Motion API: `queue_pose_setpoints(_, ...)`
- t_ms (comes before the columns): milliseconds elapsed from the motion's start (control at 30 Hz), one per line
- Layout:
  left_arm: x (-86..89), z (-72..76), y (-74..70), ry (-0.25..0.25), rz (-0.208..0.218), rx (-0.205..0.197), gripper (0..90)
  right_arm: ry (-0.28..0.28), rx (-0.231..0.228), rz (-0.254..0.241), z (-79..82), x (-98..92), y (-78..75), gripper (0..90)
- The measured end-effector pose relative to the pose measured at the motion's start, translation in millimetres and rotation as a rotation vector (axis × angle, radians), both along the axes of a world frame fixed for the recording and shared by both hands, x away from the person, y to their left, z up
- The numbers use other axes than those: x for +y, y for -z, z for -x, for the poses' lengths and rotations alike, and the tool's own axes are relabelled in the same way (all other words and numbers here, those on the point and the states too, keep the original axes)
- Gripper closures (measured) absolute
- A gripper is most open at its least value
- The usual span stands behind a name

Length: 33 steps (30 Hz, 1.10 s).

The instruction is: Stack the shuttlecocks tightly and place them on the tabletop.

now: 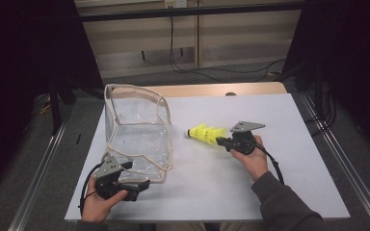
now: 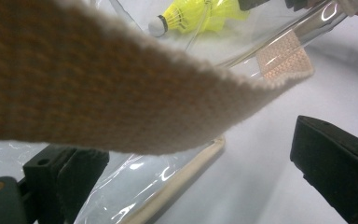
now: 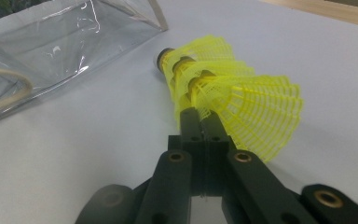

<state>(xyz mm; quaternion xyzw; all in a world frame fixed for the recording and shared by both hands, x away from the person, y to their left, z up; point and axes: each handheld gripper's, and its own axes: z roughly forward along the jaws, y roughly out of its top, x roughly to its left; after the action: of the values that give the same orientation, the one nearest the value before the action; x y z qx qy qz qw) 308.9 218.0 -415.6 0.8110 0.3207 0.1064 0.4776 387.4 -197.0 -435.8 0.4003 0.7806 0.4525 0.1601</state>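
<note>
Item: stack of yellow plastic mesh shuttlecocks (image 3: pixel 223 88), nested one inside another, dark rounded cap at the front end; skirts are open lattice, bright and undamaged as far as can be seen
Location: held just above the white table top (image 1: pixel 212 187), right of the bag, cap end pointing toward it
Holder: right gripper (image 3: pixel 200 122), jaws closed together on the rim of the rearmost skirt; a thin edge pinch, probably so the stack can go in cap first
Container: clear plastic pouch with beige woven trim (image 1: pixel 137 130), standing on the left half of the table, mouth facing the person's side
Strap: beige woven band (image 2: pixel 121 93) of the pouch, arching across the left gripper view, above the jaws
Second holder: left gripper (image 1: pixel 134 185), at the pouch's near corner; jaws stand apart, one at the plastic edge, nothing clamped; likely placed to steady or lift the opening
Gap: shuttlecocks and pouch near, not touching
Judged step: carrying the stack to the pouch; insertion not yet done
</note>
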Motion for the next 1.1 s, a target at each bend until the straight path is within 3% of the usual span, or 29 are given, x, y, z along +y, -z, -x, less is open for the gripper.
queue_pose_setpoints(1100, 0.1, 0.0, -0.1, -0.002, -0.001, -0.002, 4.5, 0.024, 0.013, -0.004, -3.8, 6.7, 5.8, 90.0)
